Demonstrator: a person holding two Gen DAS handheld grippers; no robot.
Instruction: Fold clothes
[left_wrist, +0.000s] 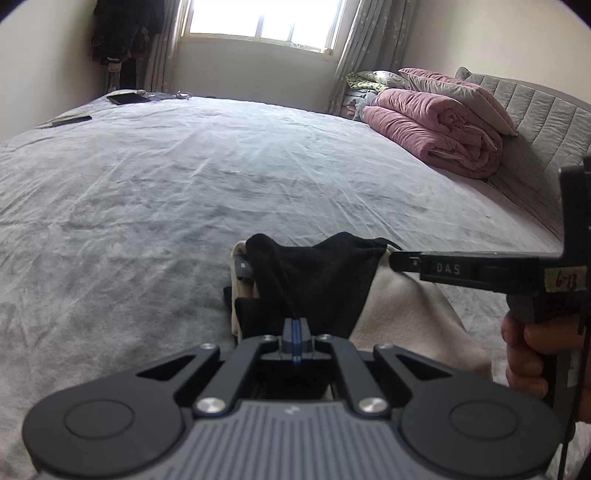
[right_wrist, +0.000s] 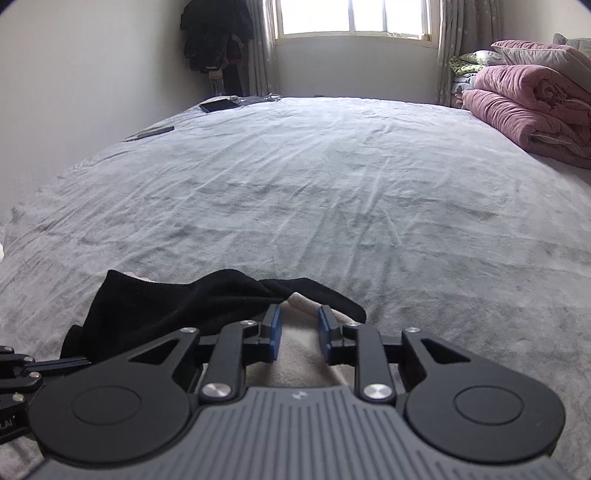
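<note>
A black garment (left_wrist: 314, 273) lies bunched on the grey bedsheet (left_wrist: 184, 192), over a cream fleecy cloth (left_wrist: 410, 314). My left gripper (left_wrist: 295, 328) is shut, pinching a fold of the black garment at its near edge. My right gripper (left_wrist: 395, 258) comes in from the right, held by a hand (left_wrist: 524, 350), its tips at the garment's right corner. In the right wrist view my right gripper (right_wrist: 300, 326) stands open with its blue pads (right_wrist: 275, 332) apart over the cream cloth (right_wrist: 299, 354). The black garment (right_wrist: 166, 306) lies just ahead and to the left, where my left gripper (right_wrist: 64, 363) pinches it.
A folded pink quilt (left_wrist: 436, 133) and pillows (left_wrist: 454, 88) lie against the grey padded headboard (left_wrist: 546, 122) at the right. Flat dark items (left_wrist: 127, 98) lie along the bed's far left edge. Dark clothes (left_wrist: 125, 33) hang in the corner beside the window.
</note>
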